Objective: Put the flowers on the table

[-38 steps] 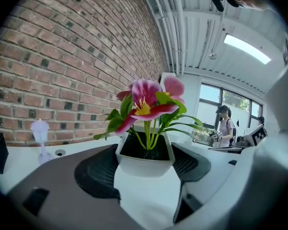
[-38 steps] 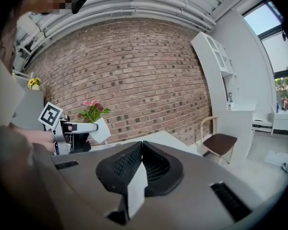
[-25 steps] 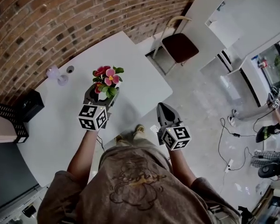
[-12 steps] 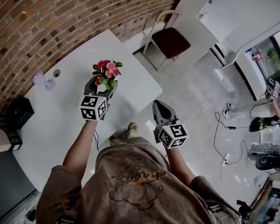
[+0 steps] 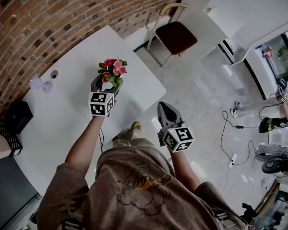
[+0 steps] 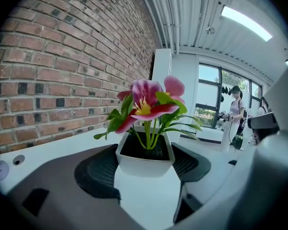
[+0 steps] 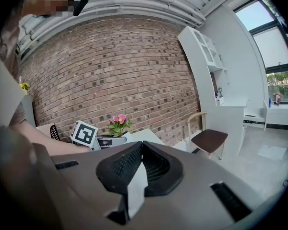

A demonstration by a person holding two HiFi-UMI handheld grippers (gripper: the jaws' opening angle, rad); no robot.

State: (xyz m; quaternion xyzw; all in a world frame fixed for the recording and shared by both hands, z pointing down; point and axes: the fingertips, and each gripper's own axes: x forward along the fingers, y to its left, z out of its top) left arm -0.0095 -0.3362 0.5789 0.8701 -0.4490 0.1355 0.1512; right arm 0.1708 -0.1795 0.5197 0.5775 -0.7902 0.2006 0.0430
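Transport step, judged: the left gripper (image 6: 144,169) has its jaws clamped on the white pot (image 6: 145,166) of the flowers (image 6: 149,102), one pad pressed to each side, pot upright. In the head view the flowers (image 5: 113,67) hang over the white table (image 5: 62,123), toward its far-right part; the pot looks lifted off the surface, not yet set down. The right gripper (image 7: 141,150) has its jaws together on nothing and hangs off the table's edge, over the floor. Next move likely calls for a level descent until the base sits flat, then easing the jaws apart. Against the frame a second back, the left gripper has reached further in over the tabletop; the right has barely shifted.
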